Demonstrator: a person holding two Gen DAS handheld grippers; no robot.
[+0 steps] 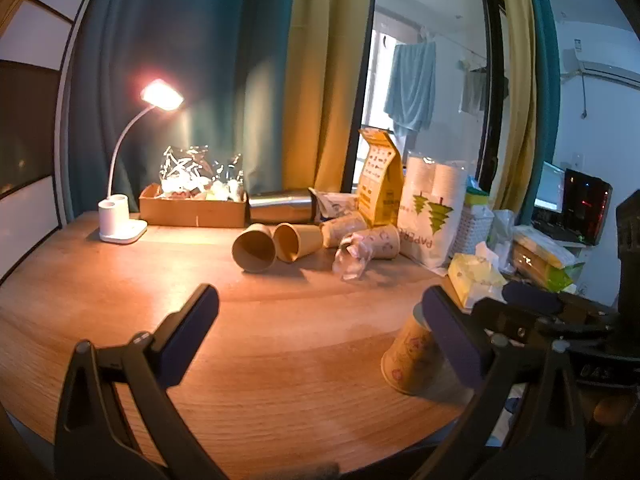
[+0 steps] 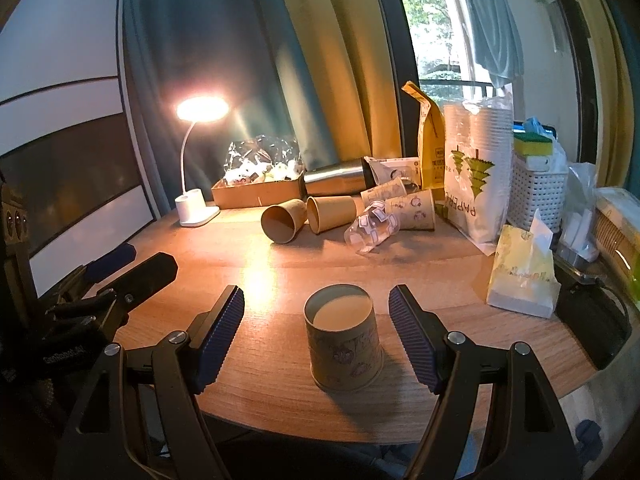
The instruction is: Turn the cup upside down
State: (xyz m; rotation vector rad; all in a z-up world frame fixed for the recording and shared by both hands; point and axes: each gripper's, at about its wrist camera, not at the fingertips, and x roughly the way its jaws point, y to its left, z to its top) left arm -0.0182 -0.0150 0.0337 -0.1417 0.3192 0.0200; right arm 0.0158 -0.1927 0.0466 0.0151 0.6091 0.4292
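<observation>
A printed paper cup (image 2: pixel 343 344) stands upside down, rim on the wooden table (image 2: pixel 260 280), near the front edge. My right gripper (image 2: pixel 316 312) is open, its fingers on either side of the cup without touching it. In the left wrist view the same cup (image 1: pixel 412 354) shows at the right, partly behind the right finger. My left gripper (image 1: pixel 320 312) is open and empty over the table; it also shows in the right wrist view (image 2: pixel 132 268) at the left.
Several paper cups (image 2: pixel 284 222) and a crushed clear plastic cup (image 2: pixel 372 232) lie on their sides at the back. A lit desk lamp (image 2: pixel 196 204), a cardboard box (image 2: pixel 256 192), a steel flask (image 2: pixel 336 178), a bag of cups (image 2: pixel 478 176), a white basket (image 2: pixel 540 192) and tissues (image 2: pixel 524 272) stand around.
</observation>
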